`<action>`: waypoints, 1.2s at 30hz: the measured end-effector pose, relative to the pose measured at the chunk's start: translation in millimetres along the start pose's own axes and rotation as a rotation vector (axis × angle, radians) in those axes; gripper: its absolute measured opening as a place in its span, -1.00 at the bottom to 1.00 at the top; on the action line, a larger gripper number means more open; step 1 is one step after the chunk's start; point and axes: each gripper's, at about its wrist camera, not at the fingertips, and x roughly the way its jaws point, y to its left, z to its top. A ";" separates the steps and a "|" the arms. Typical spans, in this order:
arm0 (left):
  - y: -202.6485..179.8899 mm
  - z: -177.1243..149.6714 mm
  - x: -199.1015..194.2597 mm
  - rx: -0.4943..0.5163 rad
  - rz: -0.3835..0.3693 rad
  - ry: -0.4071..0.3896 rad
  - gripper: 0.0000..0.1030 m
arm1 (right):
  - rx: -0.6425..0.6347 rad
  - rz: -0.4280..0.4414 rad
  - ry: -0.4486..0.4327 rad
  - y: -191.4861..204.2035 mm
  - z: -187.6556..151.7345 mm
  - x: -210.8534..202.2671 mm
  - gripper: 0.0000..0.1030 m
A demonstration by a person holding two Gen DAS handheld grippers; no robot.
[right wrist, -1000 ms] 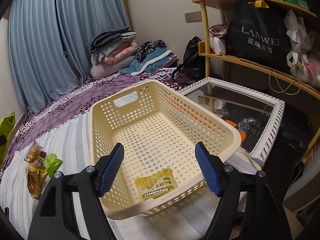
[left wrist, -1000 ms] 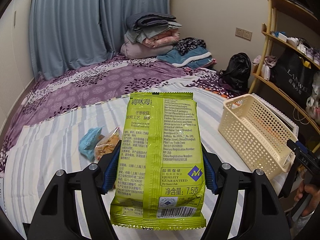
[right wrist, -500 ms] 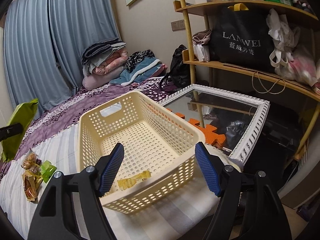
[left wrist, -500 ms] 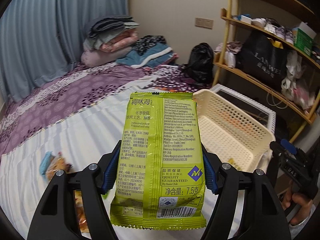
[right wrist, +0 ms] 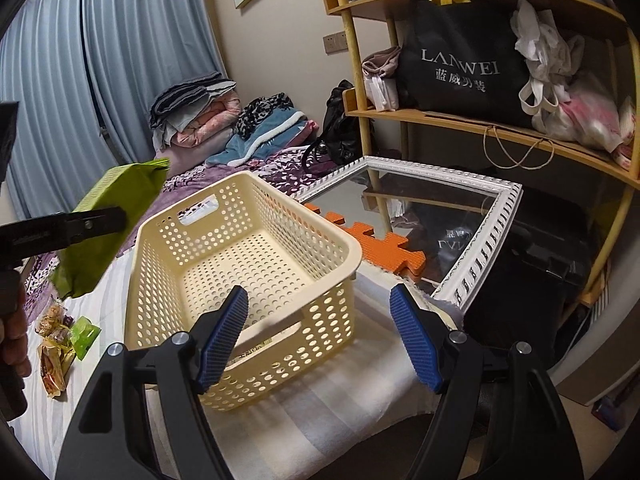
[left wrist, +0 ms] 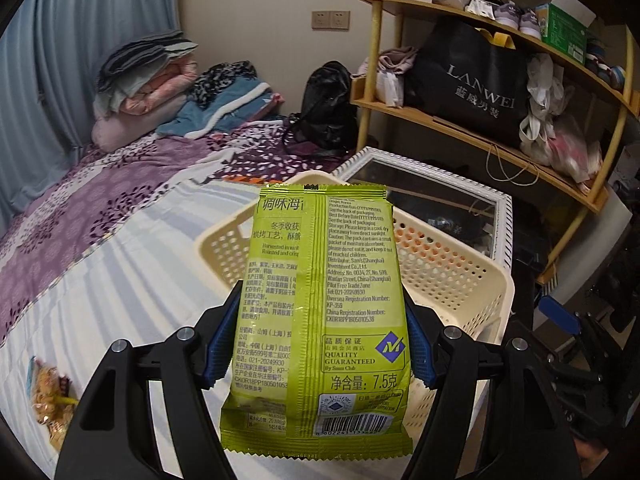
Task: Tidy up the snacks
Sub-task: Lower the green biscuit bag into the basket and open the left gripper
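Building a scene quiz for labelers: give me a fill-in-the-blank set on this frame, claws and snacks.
1. The left claw is shut on a ____ snack packet.
2. The right claw is open and holds ____.
3. The cream basket stands on the ____ sheet.
4. The loose snacks lie on the bed, ____ the basket.

Missing words: green; nothing; striped; outside

The bed point(right wrist: 304, 412) has a pale striped sheet in front and a purple patterned cover behind. On the sheet stand a cream basket point(right wrist: 248, 264) and, well to its left, loose snack packets point(right wrist: 60, 340). Folded bedding point(right wrist: 196, 116) is stacked at the far end.
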 end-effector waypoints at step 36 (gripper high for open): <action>36.9 -11.2 -26.0 -0.037 0.090 -0.008 0.94 | -0.044 0.054 -0.036 40.4 13.2 -14.9 0.69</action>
